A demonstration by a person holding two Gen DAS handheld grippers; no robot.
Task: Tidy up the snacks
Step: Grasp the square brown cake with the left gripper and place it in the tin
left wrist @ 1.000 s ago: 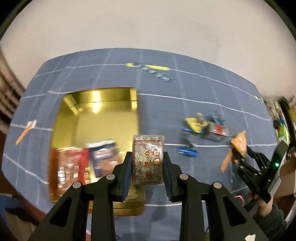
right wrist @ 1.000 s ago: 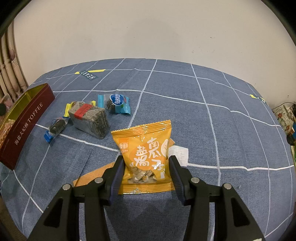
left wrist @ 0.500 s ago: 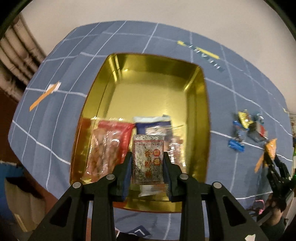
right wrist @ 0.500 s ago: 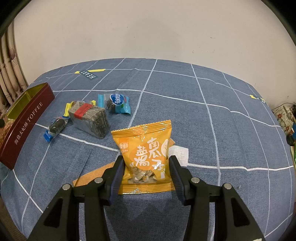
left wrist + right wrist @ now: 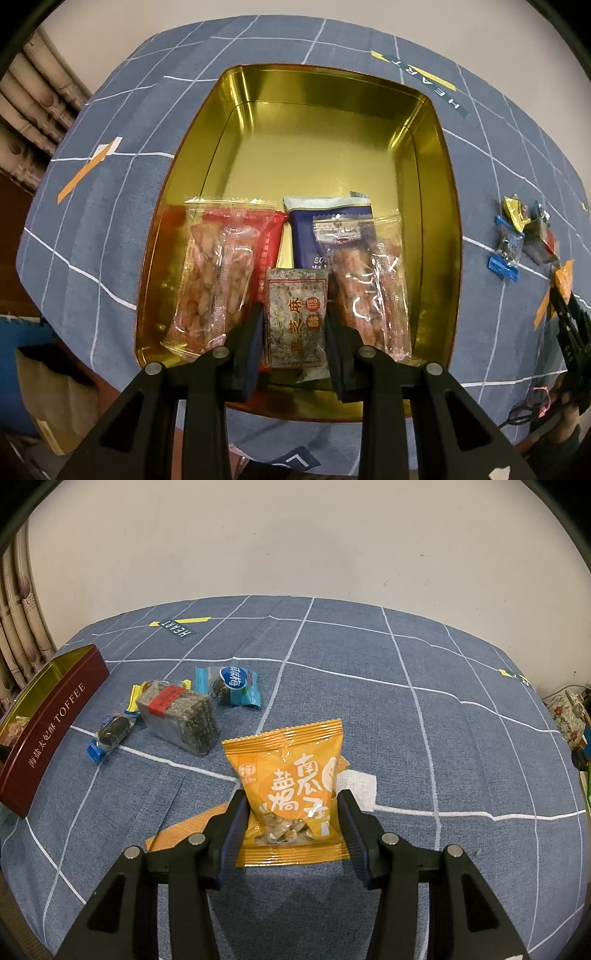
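Note:
My left gripper [image 5: 295, 325] is shut on a grey sesame candy block [image 5: 297, 317] and holds it over the near end of the gold tin [image 5: 332, 122]. In the tin lie a red-backed twist snack bag [image 5: 221, 273], a blue packet [image 5: 325, 229] and a clear twist snack bag [image 5: 369, 280]. My right gripper [image 5: 291, 812] is shut on an orange pumpkin seed packet [image 5: 291, 786] above the blue cloth. It also shows at the right edge of the left wrist view [image 5: 569, 314].
On the cloth left of the orange packet lie a second sesame block [image 5: 177, 716], a blue plum candy [image 5: 232, 686], a small blue-wrapped candy [image 5: 110, 734] and a yellow wrapper [image 5: 136, 694]. The tin's maroon wall [image 5: 48, 727] is at far left. Curtains hang left.
My left gripper has swung left and come down over the tin with the sesame block, so the tin now fills the view. The right gripper has held still.

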